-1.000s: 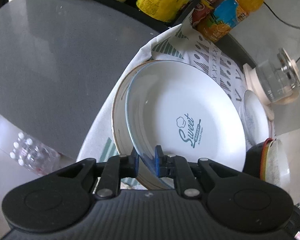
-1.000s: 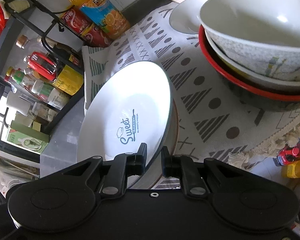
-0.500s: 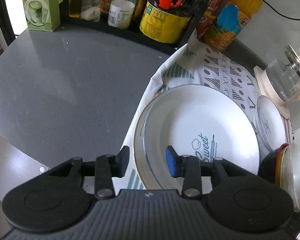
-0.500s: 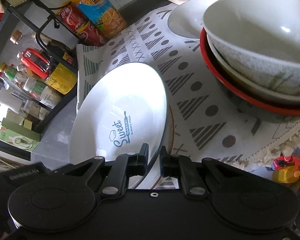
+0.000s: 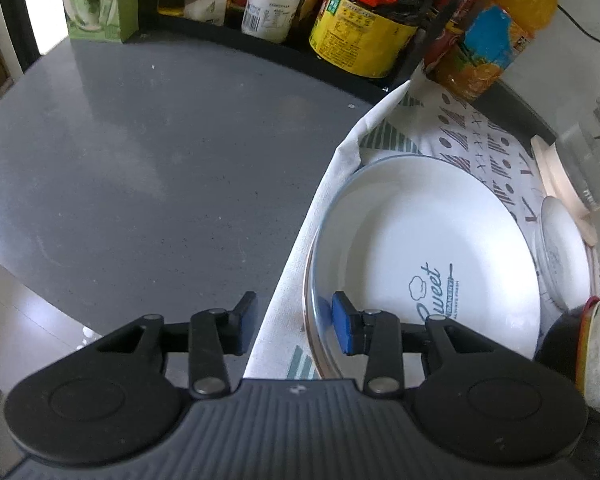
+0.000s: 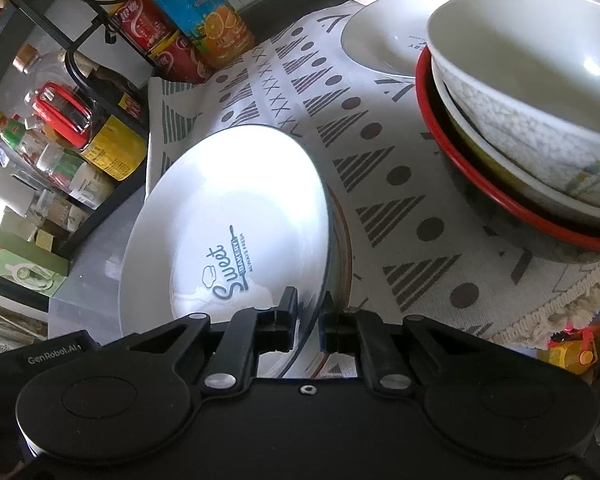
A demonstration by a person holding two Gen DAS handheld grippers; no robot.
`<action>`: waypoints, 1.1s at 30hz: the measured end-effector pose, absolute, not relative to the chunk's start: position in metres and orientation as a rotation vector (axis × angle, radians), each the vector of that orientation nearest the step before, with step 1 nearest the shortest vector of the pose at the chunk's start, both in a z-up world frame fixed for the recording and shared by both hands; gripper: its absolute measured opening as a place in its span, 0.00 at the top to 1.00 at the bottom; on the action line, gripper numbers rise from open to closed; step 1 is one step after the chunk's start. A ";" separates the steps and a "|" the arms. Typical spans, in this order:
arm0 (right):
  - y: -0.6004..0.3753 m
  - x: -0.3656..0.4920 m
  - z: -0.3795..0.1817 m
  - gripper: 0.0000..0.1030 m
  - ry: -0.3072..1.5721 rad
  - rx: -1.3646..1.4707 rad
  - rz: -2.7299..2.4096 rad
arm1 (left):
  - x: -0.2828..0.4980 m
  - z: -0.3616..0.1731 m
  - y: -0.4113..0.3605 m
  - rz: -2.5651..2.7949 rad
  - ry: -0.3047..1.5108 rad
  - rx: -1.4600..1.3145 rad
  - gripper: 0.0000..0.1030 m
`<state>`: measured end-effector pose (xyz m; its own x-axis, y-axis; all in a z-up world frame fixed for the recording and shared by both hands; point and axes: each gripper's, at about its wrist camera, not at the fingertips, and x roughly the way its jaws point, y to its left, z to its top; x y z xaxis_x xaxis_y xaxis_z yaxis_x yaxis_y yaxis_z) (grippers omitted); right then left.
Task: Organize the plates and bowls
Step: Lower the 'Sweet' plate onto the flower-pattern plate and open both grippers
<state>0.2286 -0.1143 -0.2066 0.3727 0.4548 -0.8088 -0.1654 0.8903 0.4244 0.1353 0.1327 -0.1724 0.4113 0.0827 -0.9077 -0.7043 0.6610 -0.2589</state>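
Observation:
A white "Sweet" plate (image 5: 420,256) (image 6: 228,216) lies on a gold-rimmed plate (image 6: 342,248) on the patterned cloth (image 6: 384,184). My left gripper (image 5: 294,322) is open; its blue pads stand either side of the plate's near-left rim without holding it. My right gripper (image 6: 308,318) is shut on the Sweet plate's near rim. A stack of bowls, a speckled white bowl (image 6: 540,80) over a red-rimmed one (image 6: 480,192), stands at the right. A small white dish (image 6: 384,46) (image 5: 562,256) lies behind the stack.
A black rack with sauce bottles (image 5: 364,20) and an orange juice bottle (image 5: 496,36) (image 6: 204,12) lines the back. A glass kettle on a beige base (image 5: 584,164) stands at the far right. The bare grey countertop (image 5: 140,180) stretches to the left of the cloth.
My left gripper has opened and let go of the Sweet plate, then drawn back to the left. The plate has settled lower onto the gold-rimmed plate. My right gripper still grips it.

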 end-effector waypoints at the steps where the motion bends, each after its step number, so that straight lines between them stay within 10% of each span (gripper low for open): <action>1: -0.114 0.229 -0.207 0.90 1.124 0.292 0.406 | 0.135 -0.172 0.133 0.548 1.038 -0.704 0.63; 21: -0.122 0.217 -0.201 0.91 1.156 0.359 0.400 | 0.123 -0.171 0.123 0.521 1.035 -0.710 0.64; 28: -0.124 0.214 -0.201 0.91 1.184 0.399 0.387 | 0.120 -0.169 0.121 0.496 0.989 -0.765 0.91; 33: -0.126 0.212 -0.199 0.91 1.199 0.413 0.376 | 0.118 -0.168 0.121 0.507 0.975 -0.777 0.92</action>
